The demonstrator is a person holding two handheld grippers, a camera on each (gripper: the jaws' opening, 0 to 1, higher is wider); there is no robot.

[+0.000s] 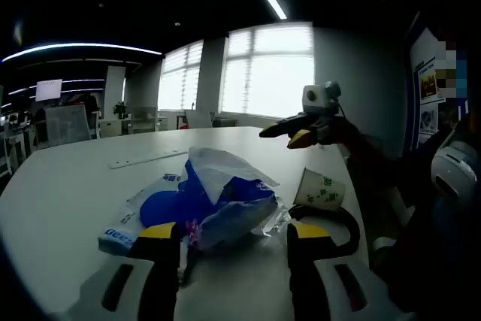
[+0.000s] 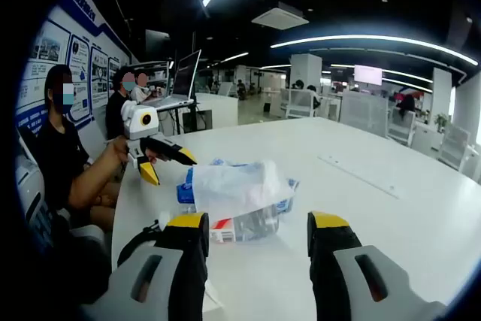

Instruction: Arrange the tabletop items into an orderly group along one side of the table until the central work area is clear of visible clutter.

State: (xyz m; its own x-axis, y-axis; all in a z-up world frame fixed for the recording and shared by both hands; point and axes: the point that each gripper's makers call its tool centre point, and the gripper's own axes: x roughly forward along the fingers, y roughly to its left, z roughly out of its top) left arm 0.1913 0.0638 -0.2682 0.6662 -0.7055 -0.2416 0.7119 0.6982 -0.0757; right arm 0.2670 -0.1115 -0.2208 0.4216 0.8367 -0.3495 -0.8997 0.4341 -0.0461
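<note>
White table (image 1: 68, 186), long and pale, in an open office with bright windows.

Near the table's edge: heap of plastic bags (image 1: 214, 201), blue and white with printed lettering, crumpled. Same heap in the right gripper view (image 2: 237, 186), with a clear plastic bottle (image 2: 248, 227) lying on its side at the front, red band at one end.

Paper cup (image 1: 319, 189), white with a green mark, tipped over with its mouth toward the bags, just beside them.

Flat pale strip (image 1: 146, 158) farther back on the table, well apart from the heap; seen also in the right gripper view (image 2: 361, 177).

Left gripper (image 1: 233, 234): yellow-tipped jaws spread wide, low at the table, the bag heap just ahead and between the tips; contact cannot be told. Seen from the right gripper view (image 2: 167, 162), held in a person's hand, jaws parted, beside the bags.

Right gripper (image 2: 258, 225): jaws spread, empty, the bottle just ahead between the tips. Seen from the left gripper view (image 1: 289, 134), raised above the cup, jaws parted.

Laptop (image 2: 180, 80) open on a desk behind.
</note>
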